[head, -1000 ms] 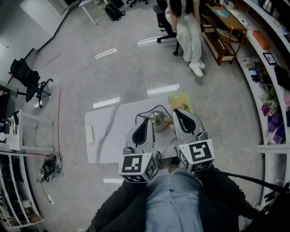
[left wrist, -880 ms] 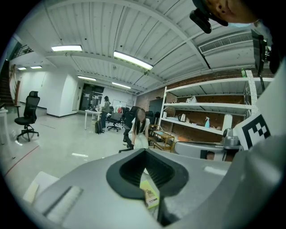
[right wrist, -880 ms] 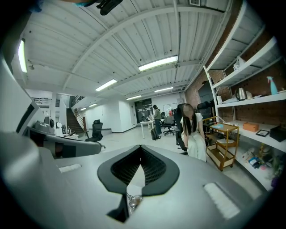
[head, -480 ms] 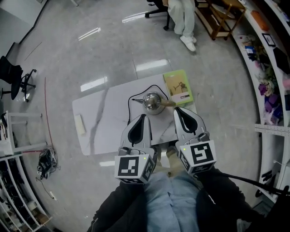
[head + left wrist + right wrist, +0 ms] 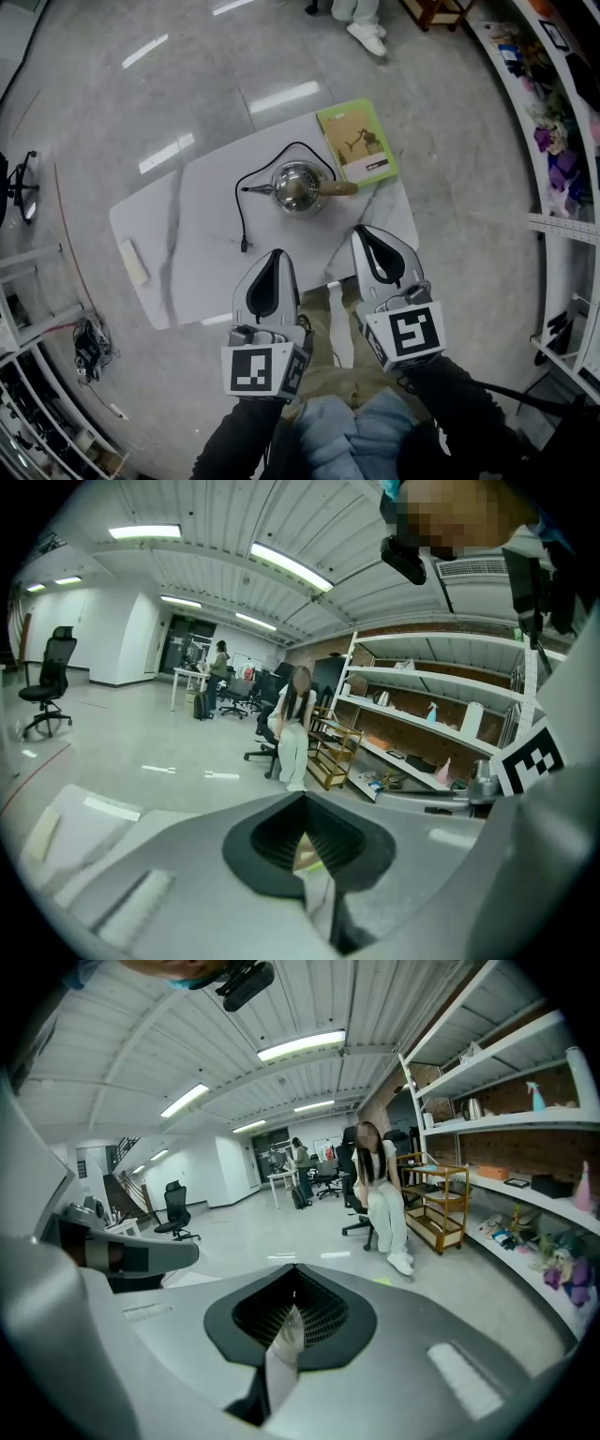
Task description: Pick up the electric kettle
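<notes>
While neither gripper is at the kettle yet, nothing is gripped.

Head view, left to right:

- A small pale rectangular block (image 5: 131,261) is set near the left edge of the white marble-patterned tabletop (image 5: 192,239). It is well apart from the rest and judged irrelevant to the pick.
- A thin black power cord (image 5: 237,202) is looped from the kettle toward the near edge. Its free end appears to be left loose on the top, so drag on lift is expected.
- The grey left gripper (image 5: 271,255) is held over the near table edge. Its jaws are closed together, with nothing between them.
- The rounded stainless-steel electric kettle with the wooden handle (image 5: 295,186) is stood upright mid-table. The spout is turned left and the handle right.
- A green softcover book (image 5: 356,142) is laid flat at the far right corner, just beside the handle. Contact cannot be told.
- The grey right gripper (image 5: 367,232) is likewise closed and empty. It is held nearer the handle side, so a handle grasp from there is judged likely. The jaws must be opened first.
</notes>
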The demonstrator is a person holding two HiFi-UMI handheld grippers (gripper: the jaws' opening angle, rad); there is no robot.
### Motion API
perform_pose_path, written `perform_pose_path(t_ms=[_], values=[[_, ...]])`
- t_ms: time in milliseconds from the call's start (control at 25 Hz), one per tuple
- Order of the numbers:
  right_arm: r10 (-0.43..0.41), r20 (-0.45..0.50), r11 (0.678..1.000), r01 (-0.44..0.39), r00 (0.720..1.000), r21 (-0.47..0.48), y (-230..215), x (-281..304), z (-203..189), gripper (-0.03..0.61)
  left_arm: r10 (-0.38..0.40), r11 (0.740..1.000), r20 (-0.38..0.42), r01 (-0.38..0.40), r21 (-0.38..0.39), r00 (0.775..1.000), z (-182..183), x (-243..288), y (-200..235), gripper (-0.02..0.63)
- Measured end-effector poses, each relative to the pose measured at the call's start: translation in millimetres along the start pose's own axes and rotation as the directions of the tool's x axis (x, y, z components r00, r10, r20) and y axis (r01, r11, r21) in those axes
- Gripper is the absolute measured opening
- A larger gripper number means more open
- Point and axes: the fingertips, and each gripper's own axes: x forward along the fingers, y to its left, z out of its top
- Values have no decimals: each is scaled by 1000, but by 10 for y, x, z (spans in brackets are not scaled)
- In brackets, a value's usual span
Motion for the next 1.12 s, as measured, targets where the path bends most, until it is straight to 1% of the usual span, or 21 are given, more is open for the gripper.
perform_pose_path(t_ms=[160,320,480,600,720,880,960,1080,1120], values=[[-23,-19,1000,24,1000,20,-89,185,-420,28,14,1000,-7,-14,-28,1000,-299,189,229,2],[-46,-25,999,46,999,22,-153,355,-762,28,3,1000,-27,-3,-1,1000,-647,355,392,2],[-59,-29,998,59,998,1,-236,561,-1041,28,11,1000,-3,-11,6,1000,-877,556,546,2],[-70,-41,998,70,997,-9,-326,687,-1231,28,26,1000,9,-26,-6,1000,-1022,674,674,2],[-85,-51,996,84,995,-9,-436,795,-1358,28,55,998,-8,-55,-32,998,-1141,787,817,2],[-103,-59,995,103,993,4,-544,921,-1491,31,72,997,15,-72,7,997,-1151,852,983,2],[-106,-60,994,107,993,7,-579,1009,-1533,35,83,996,13,-83,16,996,-1166,878,1066,2],[-118,-67,993,119,991,7,-638,1096,-1598,41,101,995,10,-101,7,995,-1225,908,1181,3],[-122,-72,992,123,990,8,-656,1112,-1625,45,108,994,13,-108,-1,994,-1243,917,1215,13]])
